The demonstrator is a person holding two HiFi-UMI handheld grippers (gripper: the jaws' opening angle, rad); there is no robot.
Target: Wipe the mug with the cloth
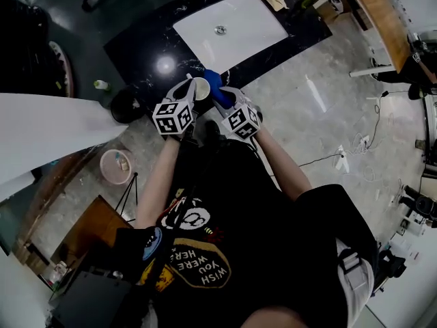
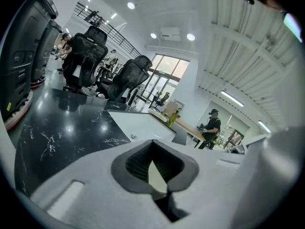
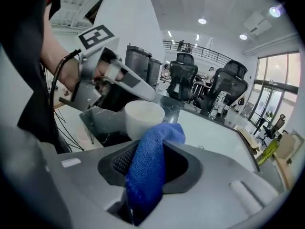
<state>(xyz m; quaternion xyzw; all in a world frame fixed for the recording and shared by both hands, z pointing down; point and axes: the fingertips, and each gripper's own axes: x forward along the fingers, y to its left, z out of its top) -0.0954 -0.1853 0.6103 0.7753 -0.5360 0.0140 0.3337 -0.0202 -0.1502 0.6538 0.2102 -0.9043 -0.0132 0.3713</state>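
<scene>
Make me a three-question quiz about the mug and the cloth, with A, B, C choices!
1. Where is the mug? A in the sink; B in the left gripper; C on the floor.
2. What colour is the cloth? A blue; B red; C green.
3. The right gripper is: A open and empty; B shut on the mug; C shut on the cloth.
Answers: 1 B, the left gripper holds the white mug up; 2 A, it shows bright blue; 3 C, the cloth is pinched between its jaws.
</scene>
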